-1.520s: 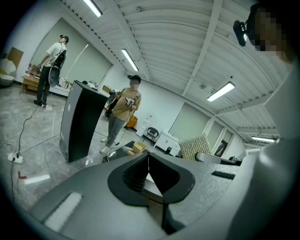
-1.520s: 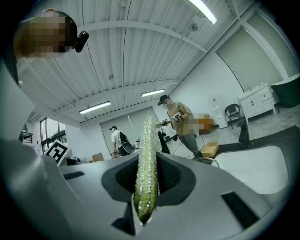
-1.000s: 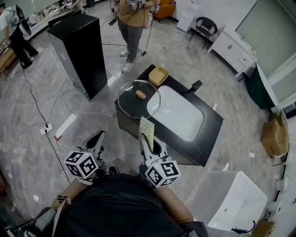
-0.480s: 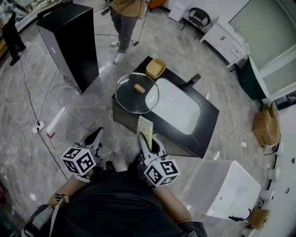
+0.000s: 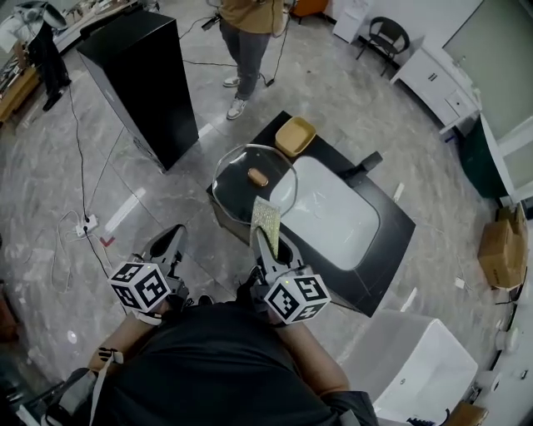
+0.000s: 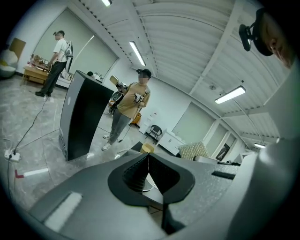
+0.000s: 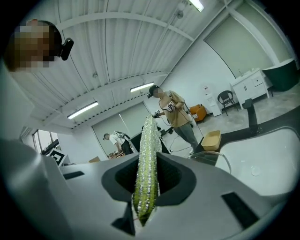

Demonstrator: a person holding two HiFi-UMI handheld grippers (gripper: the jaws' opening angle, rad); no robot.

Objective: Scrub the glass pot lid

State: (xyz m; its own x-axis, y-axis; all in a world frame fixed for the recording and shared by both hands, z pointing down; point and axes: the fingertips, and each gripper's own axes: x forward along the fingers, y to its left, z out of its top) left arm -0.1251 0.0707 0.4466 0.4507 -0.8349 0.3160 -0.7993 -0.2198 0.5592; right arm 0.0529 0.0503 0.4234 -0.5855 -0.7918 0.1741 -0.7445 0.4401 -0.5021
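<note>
Two grippers hang over the grey floor in the head view, short of a black counter (image 5: pixel 393 226). The glass pot lid (image 5: pixel 241 191) lies flat on the counter's left corner, its edge reaching the rim of the white sink (image 5: pixel 333 212). A tan tray (image 5: pixel 296 136) sits just beyond it. Open floor runs between the counter and a tall black cabinet (image 5: pixel 141 79), and a person (image 5: pixel 250 25) stands past them. The left gripper (image 5: pixel 169 247) and right gripper (image 5: pixel 271 250) are well apart from the lid.

In the left gripper view, the jaws meet face to face.

In the right gripper view, the jaws clamp a yellow-green sponge (image 7: pixel 146 173) standing on edge, with the lid ahead to its right.
</note>
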